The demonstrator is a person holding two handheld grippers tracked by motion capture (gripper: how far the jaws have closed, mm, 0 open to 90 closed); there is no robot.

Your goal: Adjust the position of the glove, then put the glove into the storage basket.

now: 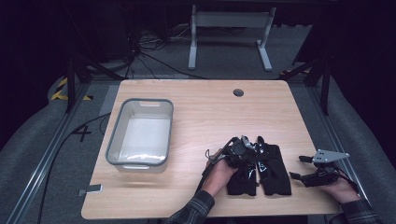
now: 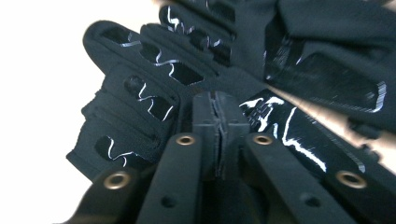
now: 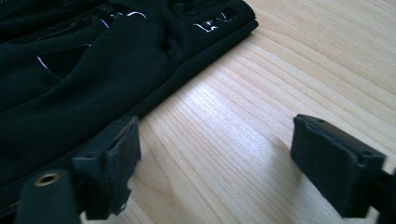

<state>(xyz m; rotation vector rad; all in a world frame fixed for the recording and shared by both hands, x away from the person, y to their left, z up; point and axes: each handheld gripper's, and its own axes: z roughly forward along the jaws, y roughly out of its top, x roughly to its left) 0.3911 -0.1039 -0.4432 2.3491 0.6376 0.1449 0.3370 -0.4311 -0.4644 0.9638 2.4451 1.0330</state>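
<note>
Two black fabric gloves with glossy black patches lie side by side on my pale wooden bench (image 1: 196, 107), near its front edge, right of centre; left glove (image 1: 243, 179), right glove (image 1: 275, 175); they touch or nearly touch along their inner sides; long axis of each runs front to back, fingers pointing away from me toward the far edge, cuffs toward the front edge; one grey-rimmed translucent plastic bin (image 1: 140, 133) sits on the left half of the bench, well apart from the gloves; one round cable hole (image 1: 238, 92) near the far edge.

My left gripper (image 1: 240, 149) sits over the finger end of the left glove; in the left gripper view its jaws are together, pads pressed face to face, glove fingers (image 2: 140, 93) right under and around the tips; I cannot tell whether any fabric is pinched between them.

My right gripper (image 1: 299, 167) rests low at the right of the right glove, jaws apart, aimed left at the glove's side; in the right gripper view one pad (image 3: 116, 163) is just beside the glove's edge, the other pad (image 3: 327, 158) over bare wood; nothing between them but bench.

Open room: wide bare wood beyond the gloves up to the far edge; a clear strip between bin and gloves; little margin to the front edge and at the right edge by my right hand (image 1: 338, 189).
</note>
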